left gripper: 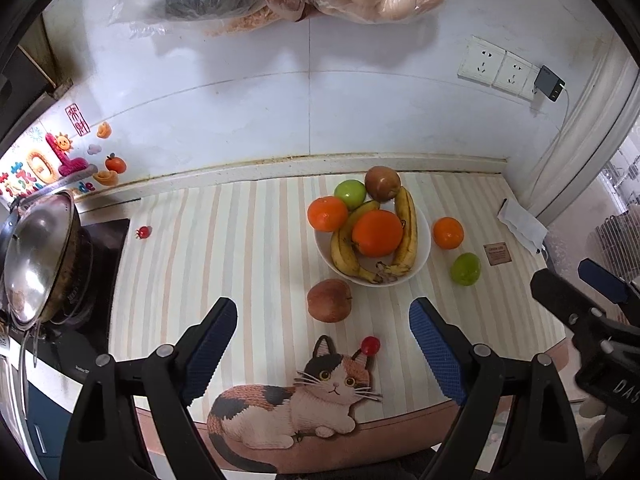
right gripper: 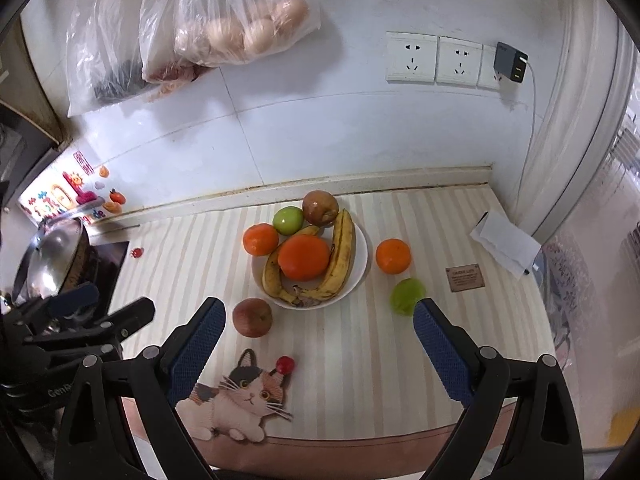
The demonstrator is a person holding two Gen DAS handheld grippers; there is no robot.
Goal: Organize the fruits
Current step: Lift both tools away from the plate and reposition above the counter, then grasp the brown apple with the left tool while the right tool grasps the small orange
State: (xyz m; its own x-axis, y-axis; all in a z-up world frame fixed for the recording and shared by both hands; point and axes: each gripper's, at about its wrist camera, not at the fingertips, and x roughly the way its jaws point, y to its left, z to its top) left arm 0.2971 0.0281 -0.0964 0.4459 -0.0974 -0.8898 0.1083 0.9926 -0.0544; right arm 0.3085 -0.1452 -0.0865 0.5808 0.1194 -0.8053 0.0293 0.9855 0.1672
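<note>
Both grippers hang over the near edge of the counter, tilted down at the striped mat [left gripper: 248, 248]. The left gripper [left gripper: 323, 344] has its blue-padded jaws spread wide with nothing between them, and the right gripper [right gripper: 318, 344] is just the same: wide apart, holding nothing. Right beyond the left one sits a brownish-red apple [left gripper: 329, 300] on the mat, just in front of the white bowl [left gripper: 423, 240]. In the bowl, two bananas [left gripper: 406, 232] curve around a big orange [left gripper: 377, 233]. Against the bowl's far rim rest a smaller orange [left gripper: 327, 213], a green apple [left gripper: 350, 194] and a dark reddish apple [left gripper: 382, 183]. Out to the right of the bowl, another orange [right gripper: 393, 256] lies on the mat, and a second green apple [right gripper: 407, 295] nearer us, just beside the right gripper's right finger in its own view. A small red cherry tomato [left gripper: 370, 345] rests by the printed cat [left gripper: 292, 408].
</note>
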